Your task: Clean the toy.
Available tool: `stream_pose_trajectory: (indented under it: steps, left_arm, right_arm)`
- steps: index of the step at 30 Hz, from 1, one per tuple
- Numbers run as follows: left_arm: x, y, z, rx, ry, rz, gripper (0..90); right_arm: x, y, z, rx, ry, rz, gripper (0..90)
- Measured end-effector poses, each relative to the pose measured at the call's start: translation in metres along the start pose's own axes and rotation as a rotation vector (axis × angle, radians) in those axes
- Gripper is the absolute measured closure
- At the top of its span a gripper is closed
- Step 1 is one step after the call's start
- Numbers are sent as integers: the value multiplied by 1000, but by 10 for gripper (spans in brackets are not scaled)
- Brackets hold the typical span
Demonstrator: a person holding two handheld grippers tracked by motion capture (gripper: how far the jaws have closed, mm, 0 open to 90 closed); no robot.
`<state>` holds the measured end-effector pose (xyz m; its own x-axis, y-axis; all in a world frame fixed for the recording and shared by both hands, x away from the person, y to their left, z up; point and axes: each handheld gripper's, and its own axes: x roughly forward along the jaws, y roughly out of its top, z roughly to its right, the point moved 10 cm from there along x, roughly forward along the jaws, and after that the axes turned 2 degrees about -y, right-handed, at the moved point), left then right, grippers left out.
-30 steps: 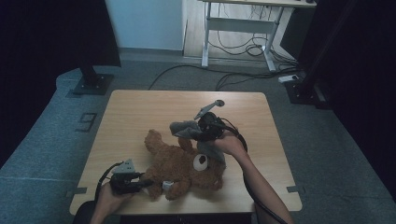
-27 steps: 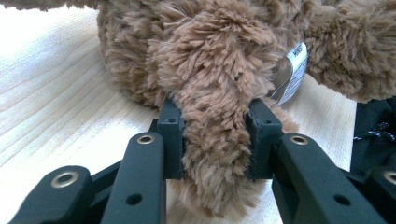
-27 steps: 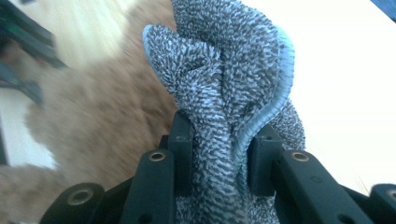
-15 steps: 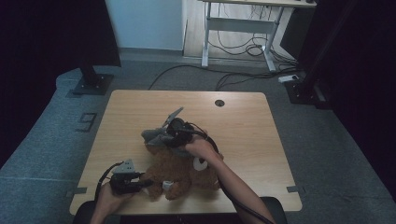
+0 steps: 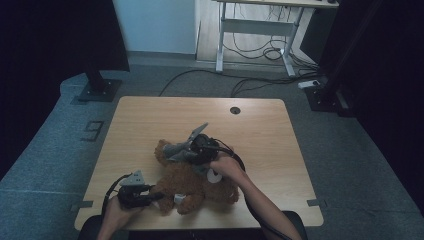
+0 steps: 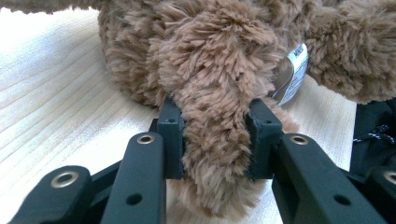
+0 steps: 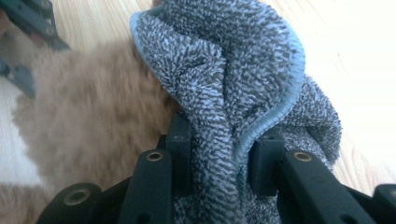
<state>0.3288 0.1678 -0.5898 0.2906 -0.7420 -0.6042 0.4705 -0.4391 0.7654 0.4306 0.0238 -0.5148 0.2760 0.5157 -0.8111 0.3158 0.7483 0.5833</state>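
A brown plush teddy bear (image 5: 192, 182) lies on the wooden table (image 5: 150, 120) near its front edge. My left gripper (image 5: 159, 196) is shut on one furry limb of the bear (image 6: 212, 154), whose white tag (image 6: 292, 74) shows beside it. My right gripper (image 5: 170, 151) is shut on a grey cloth with a light blue hem (image 7: 233, 88). It holds the cloth (image 5: 176, 150) over the bear's upper left part, with the brown fur (image 7: 93, 107) just beneath it.
A small round cable hole (image 5: 235, 110) sits at the table's far side. Another desk frame with cables (image 5: 255, 35) stands on the floor beyond. Dark stands (image 5: 97, 85) flank the table at the left and right.
My right gripper has carried the grey cloth leftward and lower, from the bear's right side to over its upper left part. The left gripper has stayed put on the limb.
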Motion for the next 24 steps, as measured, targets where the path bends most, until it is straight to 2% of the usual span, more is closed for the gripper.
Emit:
stream_pose_trajectory:
  steps: [6,8,10,14,18,22,24]
  left_arm:
    - [1,1,1,-1,-5,3,643]
    - [2,1,2,2,-7,2,643]
    - [3,1,2,5,-5,-1,642]
    - [3,1,2,3,-7,0,642]
    - [3,1,1,6,-6,-1,640]
    - [3,1,2,8,-2,0,636]
    - [3,1,2,8,0,0,635]
  right_arm:
    - [-8,-25,6,35,8,-10,664]
    - [-12,-31,9,46,0,-7,664]
    - [-18,-31,11,41,-27,-2,664]
    - [-34,-10,4,7,-39,44,666]
    - [-40,18,-12,-34,-13,79,667]
    - [-29,41,-36,-84,33,82,666]
    - [-20,44,-46,-103,49,67,666]
